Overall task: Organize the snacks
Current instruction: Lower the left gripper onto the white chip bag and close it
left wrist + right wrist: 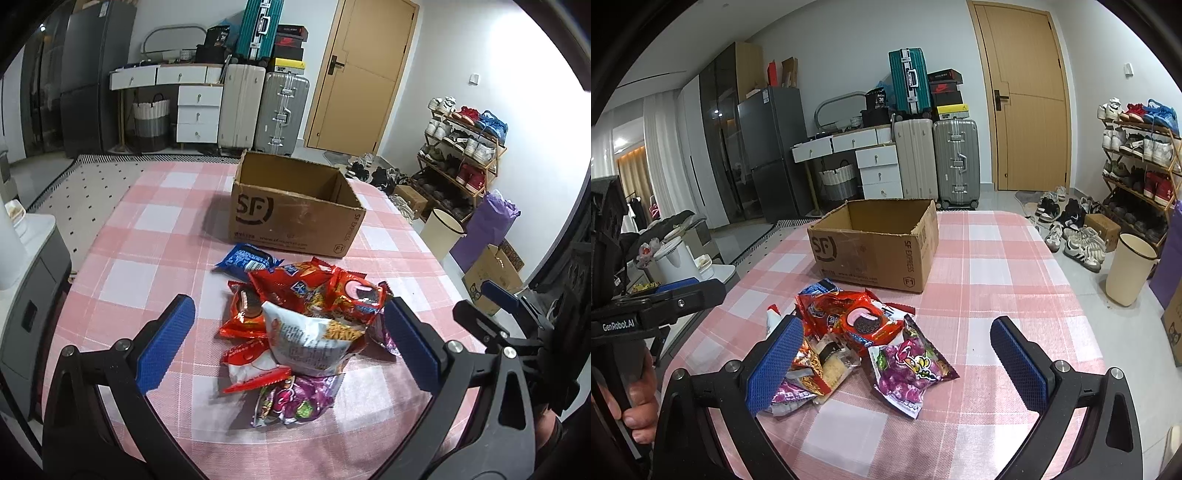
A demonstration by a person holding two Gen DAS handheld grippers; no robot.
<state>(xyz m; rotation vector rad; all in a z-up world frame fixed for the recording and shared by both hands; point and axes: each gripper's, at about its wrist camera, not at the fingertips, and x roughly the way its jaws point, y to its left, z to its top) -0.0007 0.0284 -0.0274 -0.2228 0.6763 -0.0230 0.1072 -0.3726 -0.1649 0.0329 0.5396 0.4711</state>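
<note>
I have both claws spread wide above the desk [997,258], neither one gripping anything. My left claw [290,339] hangs low over the desk with its blue pads [166,341] well apart. My right claw [897,365] sits at about the same height, just to the right of it, its pads [1021,363] equally wide. A hand [635,402] wraps the left claw's handle at the desk's near edge.

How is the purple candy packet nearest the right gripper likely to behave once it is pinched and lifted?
The purple candy packet looks like thin, glossy film, so it will probably flop and may slip between the pads. It bulges with small pieces, so it is likely light. It lies at the pile's edge, so lifting it should barely disturb the red cookie packet.
</note>
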